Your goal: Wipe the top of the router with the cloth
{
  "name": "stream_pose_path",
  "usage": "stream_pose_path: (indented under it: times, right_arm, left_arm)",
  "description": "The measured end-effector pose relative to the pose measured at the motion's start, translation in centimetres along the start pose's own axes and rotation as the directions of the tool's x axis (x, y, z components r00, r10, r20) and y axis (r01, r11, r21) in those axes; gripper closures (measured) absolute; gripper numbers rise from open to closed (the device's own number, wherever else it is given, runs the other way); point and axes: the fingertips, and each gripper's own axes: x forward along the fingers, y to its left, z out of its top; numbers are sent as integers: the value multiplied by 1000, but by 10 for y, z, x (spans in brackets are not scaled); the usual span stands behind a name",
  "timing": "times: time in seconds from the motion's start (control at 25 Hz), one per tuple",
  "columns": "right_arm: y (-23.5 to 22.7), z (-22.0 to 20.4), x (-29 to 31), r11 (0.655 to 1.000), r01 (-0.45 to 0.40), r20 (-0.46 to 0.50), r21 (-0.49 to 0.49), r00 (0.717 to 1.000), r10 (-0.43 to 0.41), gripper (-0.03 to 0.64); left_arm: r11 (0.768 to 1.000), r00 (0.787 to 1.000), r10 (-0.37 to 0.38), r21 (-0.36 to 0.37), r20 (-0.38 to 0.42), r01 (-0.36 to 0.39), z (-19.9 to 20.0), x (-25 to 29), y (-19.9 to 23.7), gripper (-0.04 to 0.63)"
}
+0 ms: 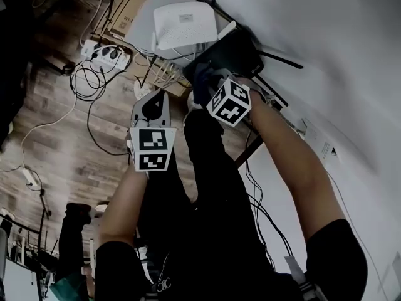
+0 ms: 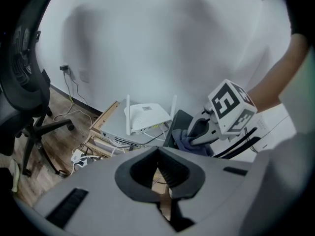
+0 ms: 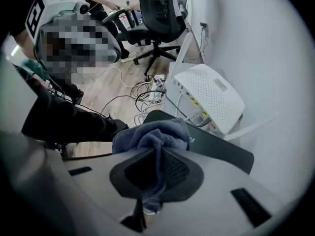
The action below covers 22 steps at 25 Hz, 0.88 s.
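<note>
1. A person stands over a cluttered corner of wood-plank floor [image 1: 56, 149] against a white wall [image 1: 338, 36] and holds a tool in each hand.
2. The right claw [image 1: 210, 80] is clamped on a crumpled blue-grey cloth [image 3: 152, 134]. The fabric is pinched between the two jaws and bunches out in front of them.
3. The cloth rests against the near end of a flat, dark, slab-shaped router [image 3: 216, 149]. Thin black antennas stick out from this router toward the wall.
4. In the head view the cloth [image 1: 202, 83] sits just below the dark router [image 1: 229, 52], directly ahead of the right claw's marker cube.
5. The left claw [image 2: 158, 154] is narrow. Its jaws are drawn together with nothing between them.
6. The left claw [image 1: 155, 98] hangs in the air to the left of the right one, apart from both routers.
7. Just beyond the dark router lies a white perforated plastic router [image 3: 211, 95] with two upright white antennas and coloured ports along its edge.
8. The white router [image 2: 146, 116] sits on top of a pale grey flat box [image 2: 115, 129], which in turn sits on a brown cardboard carton [image 2: 101, 119].
9. A white power strip [image 1: 106, 54] with several plugs lies on the floor to the left of the stack, among loose black and white cables.
10. A black office chair on castors [image 3: 157, 14] stands further back on the floor.
</note>
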Motion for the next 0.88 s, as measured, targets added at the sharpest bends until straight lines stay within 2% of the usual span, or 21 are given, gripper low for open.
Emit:
stream_pose_path:
  times: [0.2,0.4,0.52,0.6,0.68,0.76,0.88]
  right_arm:
    - [16,-24,1,998,-62,-48,15,997,63,595]
    - [28,-40,4,998,-55,-61,-5,997,55,595]
    - [23,-43,6,993,-103,-112,-54,989,97,595]
    - [12,-49,5,989,-99,-146,-108,986,83,595]
    - [-11,-61,3,993,-50,-178,-108,984,30,595]
    - [-44,-79,-2,997,37,-225,-65,973,-51,595]
    - [-94,-103,-9,975,219,-323,-23,922,-214,595]
  left_arm:
    - [1000,1000,-8,-5,13,8,6,-1,-6,592]
    - [1000,1000,-6,8,4,6,2,-1,-5,592]
    - [1000,1000,4,-5,9,-4,1,1,-3,592]
    - [1000,1000,9,-16,12,-9,1,1,-3,592]
    - [1000,1000,11,-19,13,-11,1,-1,-3,592]
    - [1000,1000,12,-13,12,-12,0,-1,-4,592]
    - [1000,1000,21,-10,15,-21,0,-1,-3,592]
